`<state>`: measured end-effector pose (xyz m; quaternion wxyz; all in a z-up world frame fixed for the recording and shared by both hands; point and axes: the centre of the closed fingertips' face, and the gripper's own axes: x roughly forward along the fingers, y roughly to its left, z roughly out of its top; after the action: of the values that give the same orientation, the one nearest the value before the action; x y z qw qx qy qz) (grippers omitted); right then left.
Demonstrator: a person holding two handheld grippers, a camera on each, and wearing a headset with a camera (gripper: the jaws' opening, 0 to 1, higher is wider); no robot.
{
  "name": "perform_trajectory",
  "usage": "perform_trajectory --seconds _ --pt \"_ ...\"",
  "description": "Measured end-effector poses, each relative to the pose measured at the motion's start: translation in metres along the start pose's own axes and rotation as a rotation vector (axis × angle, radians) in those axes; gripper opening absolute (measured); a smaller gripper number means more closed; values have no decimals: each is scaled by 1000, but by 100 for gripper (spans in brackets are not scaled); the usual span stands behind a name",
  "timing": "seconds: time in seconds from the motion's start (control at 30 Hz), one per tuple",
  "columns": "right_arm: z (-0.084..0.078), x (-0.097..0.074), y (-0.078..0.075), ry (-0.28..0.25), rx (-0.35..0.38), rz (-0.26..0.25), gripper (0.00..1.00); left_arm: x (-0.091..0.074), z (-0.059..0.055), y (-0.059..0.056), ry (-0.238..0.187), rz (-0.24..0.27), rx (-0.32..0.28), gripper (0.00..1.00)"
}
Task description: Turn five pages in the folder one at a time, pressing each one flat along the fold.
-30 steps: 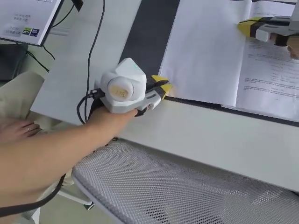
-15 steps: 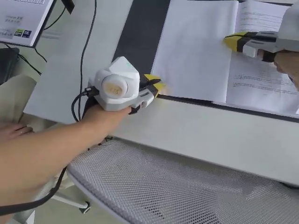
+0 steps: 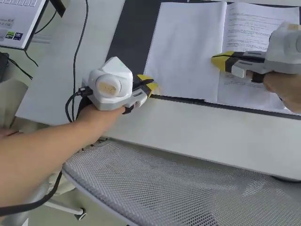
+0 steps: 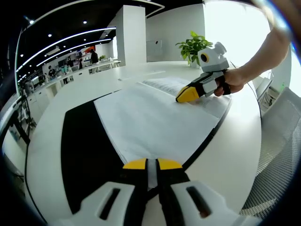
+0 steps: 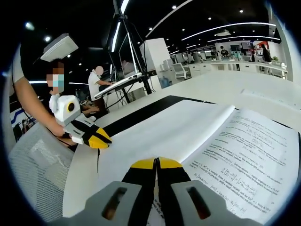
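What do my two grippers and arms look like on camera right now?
The left gripper and right gripper match: white angular housings, black jaws with yellow tips. The left one has a round tan disc on its housing and a black cable running from its rear. The left forearm shows no sleeve.

No text readable in any view.

- Folder [image 3: 136,33], right-hand printed page [image 3: 249,28]: a heading line, then dense paragraphs of small black print. Too small and blurred in the head view. Also illegible in the right gripper view [image 5: 254,150], where the lines are largest, and in the left gripper view [image 4: 164,84].
- Left-hand page [image 3: 188,52]: plain white, no print seen.
- Laptop [image 3: 14,19], top left of the desk: small coloured stickers [image 3: 11,35] on its corner. Wording and logos cannot be made out.
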<state>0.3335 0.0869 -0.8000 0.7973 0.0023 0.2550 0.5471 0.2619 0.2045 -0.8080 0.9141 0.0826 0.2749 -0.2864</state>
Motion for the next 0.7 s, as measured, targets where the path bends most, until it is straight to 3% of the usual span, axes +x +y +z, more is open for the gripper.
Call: perform_trajectory --seconds 0.43,0.47,0.7 --pt "-27 -16 61 41 9 55 0 -1 0 0 0 1 -2 5" --pt "-28 -16 56 42 5 55 0 -1 0 0 1 1 -2 5" --pt "-35 -23 76 47 34 66 0 0 0 0 5 0 -4 5"
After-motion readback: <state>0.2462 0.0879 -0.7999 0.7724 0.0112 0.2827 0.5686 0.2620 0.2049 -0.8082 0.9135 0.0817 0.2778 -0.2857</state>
